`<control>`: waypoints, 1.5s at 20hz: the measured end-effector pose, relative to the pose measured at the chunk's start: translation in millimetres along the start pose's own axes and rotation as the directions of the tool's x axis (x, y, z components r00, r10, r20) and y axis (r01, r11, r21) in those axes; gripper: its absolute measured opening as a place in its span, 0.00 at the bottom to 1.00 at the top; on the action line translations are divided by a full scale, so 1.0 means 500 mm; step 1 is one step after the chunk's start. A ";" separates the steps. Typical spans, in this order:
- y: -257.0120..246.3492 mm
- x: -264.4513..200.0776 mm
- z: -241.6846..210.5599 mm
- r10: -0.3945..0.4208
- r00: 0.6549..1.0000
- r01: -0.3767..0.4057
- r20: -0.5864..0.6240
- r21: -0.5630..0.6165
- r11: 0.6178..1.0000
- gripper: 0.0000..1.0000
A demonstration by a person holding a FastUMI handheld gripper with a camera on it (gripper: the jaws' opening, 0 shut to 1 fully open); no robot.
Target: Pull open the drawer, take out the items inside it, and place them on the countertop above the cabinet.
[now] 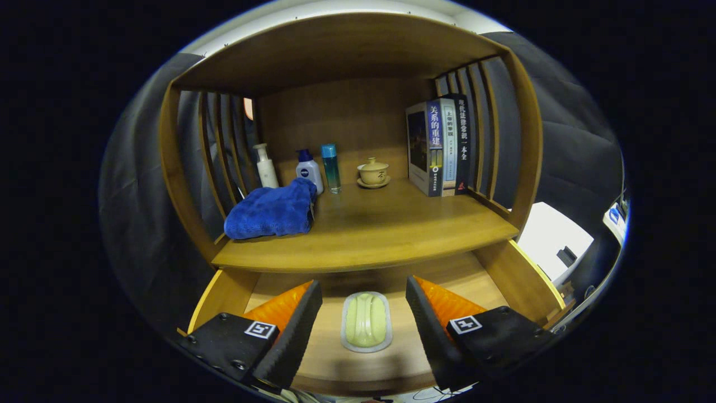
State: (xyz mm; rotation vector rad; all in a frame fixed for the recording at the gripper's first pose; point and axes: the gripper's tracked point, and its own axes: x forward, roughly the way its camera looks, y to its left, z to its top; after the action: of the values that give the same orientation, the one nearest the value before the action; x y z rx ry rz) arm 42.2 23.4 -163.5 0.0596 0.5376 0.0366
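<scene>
The gripper (363,330) hangs above the open drawer (503,274) with its fingers spread wide and nothing held. The spread leaves room on both sides of the item, which suits a descent over it.

Between the fingers, flat on the drawer floor, lies the soap dish (366,321), a pale green insert in a clear rim. Its long axis runs along the fingers, so closing would clamp its narrow width. No finger touches it. It appears to be the only item left in the drawer.

Beyond the drawer is the countertop (386,229), the place target. A blue towel (272,212) lies at its left, near the front. Behind it stand three bottles (309,170); further right come a lidded cup (373,172) and upright books (439,146). The middle front area is bare and the likeliest spot for the dish.
</scene>
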 end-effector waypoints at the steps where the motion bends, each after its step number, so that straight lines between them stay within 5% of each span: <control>1: 0.004 0.018 -0.006 0.007 0.999 -0.007 -0.037 -0.004 1.000 0.97; 8: 0.017 0.091 -0.084 0.012 0.956 -0.015 -0.294 -0.006 1.000 0.97; 13: 0.006 0.115 -0.119 -0.015 0.900 0.018 -0.435 0.002 1.000 0.74; 17: -0.003 0.131 -0.154 -0.028 0.853 0.026 -0.521 -0.011 1.000 0.73; 20: -0.008 0.140 -0.173 -0.042 0.823 0.041 -0.566 -0.015 0.999 0.58; 24: -0.015 0.149 -0.195 -0.047 0.802 0.049 -0.596 -0.012 0.999 0.51; 26: -0.010 0.146 -0.201 -0.040 0.786 0.047 -0.616 -0.004 0.999 0.28; 28: -0.016 0.145 -0.194 -0.043 0.781 0.052 -0.623 -0.004 0.999 0.30; 30: -0.017 0.139 -0.199 -0.042 0.787 0.051 -0.616 -0.003 0.999 0.23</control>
State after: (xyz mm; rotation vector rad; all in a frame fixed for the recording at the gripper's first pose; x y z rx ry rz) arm 51.0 23.4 -284.7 0.0472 1.2023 0.0024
